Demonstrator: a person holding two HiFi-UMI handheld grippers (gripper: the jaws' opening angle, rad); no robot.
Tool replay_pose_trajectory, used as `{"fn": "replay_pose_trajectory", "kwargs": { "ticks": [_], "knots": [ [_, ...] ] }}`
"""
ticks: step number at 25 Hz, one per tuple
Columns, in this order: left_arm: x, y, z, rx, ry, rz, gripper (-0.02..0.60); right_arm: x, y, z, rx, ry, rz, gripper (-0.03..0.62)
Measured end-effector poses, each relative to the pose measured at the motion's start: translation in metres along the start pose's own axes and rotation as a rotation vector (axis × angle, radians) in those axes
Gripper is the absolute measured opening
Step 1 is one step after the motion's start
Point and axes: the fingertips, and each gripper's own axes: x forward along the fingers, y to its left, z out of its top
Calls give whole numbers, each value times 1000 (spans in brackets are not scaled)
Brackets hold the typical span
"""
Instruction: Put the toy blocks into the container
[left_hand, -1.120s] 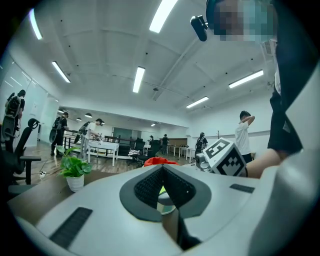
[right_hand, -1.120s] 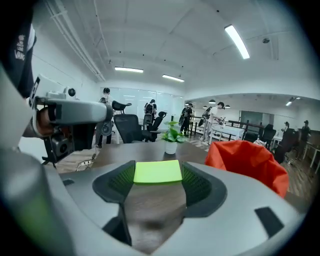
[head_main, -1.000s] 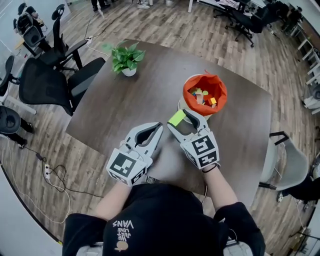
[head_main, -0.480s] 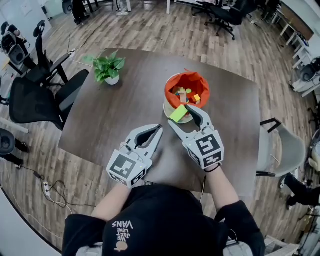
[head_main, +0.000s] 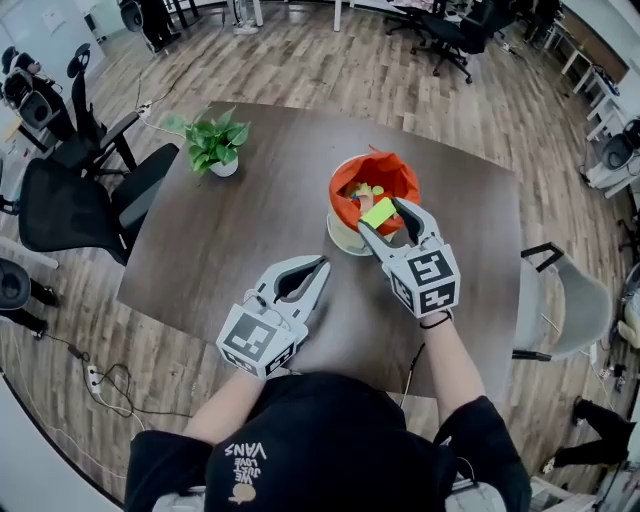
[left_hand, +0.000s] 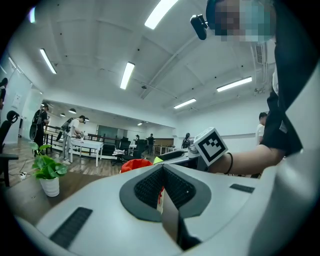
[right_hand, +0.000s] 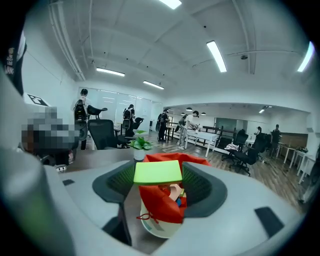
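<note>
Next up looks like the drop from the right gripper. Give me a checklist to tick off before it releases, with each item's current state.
1. Green block clamped between the right gripper's jaws: ok.
2. Block fully over the container's opening: cannot tell; the head view puts it at the near rim.
3. Container upright on the table, mouth open: ok.
4. Room inside: ok, the blocks already inside sit below the rim.
5. Left gripper out of the way: ok, jaws together, empty, apart from the container.
</note>
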Motion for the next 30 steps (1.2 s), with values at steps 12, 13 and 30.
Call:
{"fn": "replay_pose_trajectory", "kwargs": {
  "ticks": [12, 13, 30],
  "knots": [
    [0, 10, -5, -12, 17, 28, 11, 33, -31, -28, 70, 82, -22, 305],
    [0, 10, -5, -13, 17, 31, 11, 35, -34, -29, 75, 88, -25, 305],
    [-10, 14, -8, -16, 21, 64, 11, 48, -52, -40, 131, 115, -90, 305]
  ]
}}
